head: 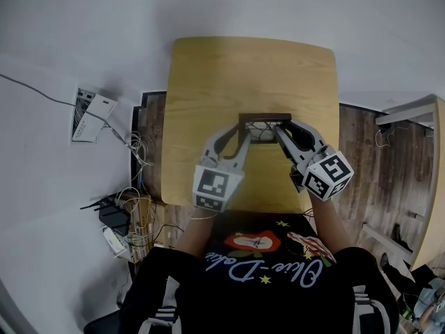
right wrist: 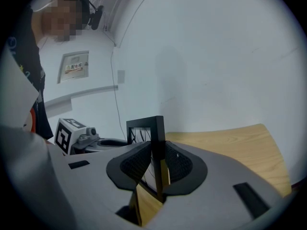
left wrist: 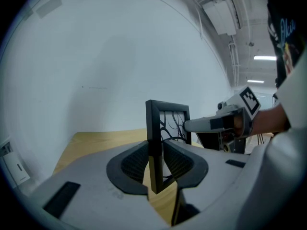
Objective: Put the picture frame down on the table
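Observation:
A small dark picture frame (head: 263, 123) with a branch drawing behind its glass stands upright over the wooden table (head: 208, 75). My left gripper (head: 242, 138) is shut on the frame's left side, whose edge (left wrist: 154, 128) runs up between the jaws. My right gripper (head: 279, 132) is shut on the frame's right side, its edge (right wrist: 159, 143) pinched between the pads. Whether the frame's bottom touches the tabletop is hidden by the grippers.
The table (left wrist: 96, 145) stands against a white wall (head: 278, 5). Cables and a router (head: 115, 214) lie on the floor to the left. A light wooden furniture piece (head: 434, 186) stands at the right.

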Motion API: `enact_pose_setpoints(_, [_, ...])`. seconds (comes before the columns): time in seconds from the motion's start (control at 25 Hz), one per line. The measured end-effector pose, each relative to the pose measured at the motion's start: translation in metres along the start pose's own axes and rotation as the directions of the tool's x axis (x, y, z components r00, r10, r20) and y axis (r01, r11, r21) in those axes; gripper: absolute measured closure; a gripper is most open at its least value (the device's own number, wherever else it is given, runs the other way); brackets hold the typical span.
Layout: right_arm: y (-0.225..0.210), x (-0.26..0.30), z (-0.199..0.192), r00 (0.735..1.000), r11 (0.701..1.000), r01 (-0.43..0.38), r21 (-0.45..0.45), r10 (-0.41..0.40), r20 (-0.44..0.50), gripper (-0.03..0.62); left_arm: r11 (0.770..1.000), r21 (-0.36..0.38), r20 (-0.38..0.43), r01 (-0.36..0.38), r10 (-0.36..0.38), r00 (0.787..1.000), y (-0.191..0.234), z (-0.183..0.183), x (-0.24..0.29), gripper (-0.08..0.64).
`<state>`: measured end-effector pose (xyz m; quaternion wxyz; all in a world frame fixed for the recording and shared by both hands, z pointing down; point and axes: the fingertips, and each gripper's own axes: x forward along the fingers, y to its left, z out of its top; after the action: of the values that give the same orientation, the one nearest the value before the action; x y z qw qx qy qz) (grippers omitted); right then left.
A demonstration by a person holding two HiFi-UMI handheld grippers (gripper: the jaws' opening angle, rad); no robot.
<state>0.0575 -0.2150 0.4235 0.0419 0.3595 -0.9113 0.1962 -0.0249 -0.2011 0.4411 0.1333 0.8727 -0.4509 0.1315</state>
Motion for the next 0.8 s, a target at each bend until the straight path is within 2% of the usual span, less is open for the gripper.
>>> enact_pose_setpoints(0.8, [0.0089,-0.0036,0.0031,1.000,1.000,0.007,-0.018,-0.007,0.011,0.529,1.000,-0.008,0.020,0.000,0.000,1.000,-0.0024,0.0020,-0.0086,0.469])
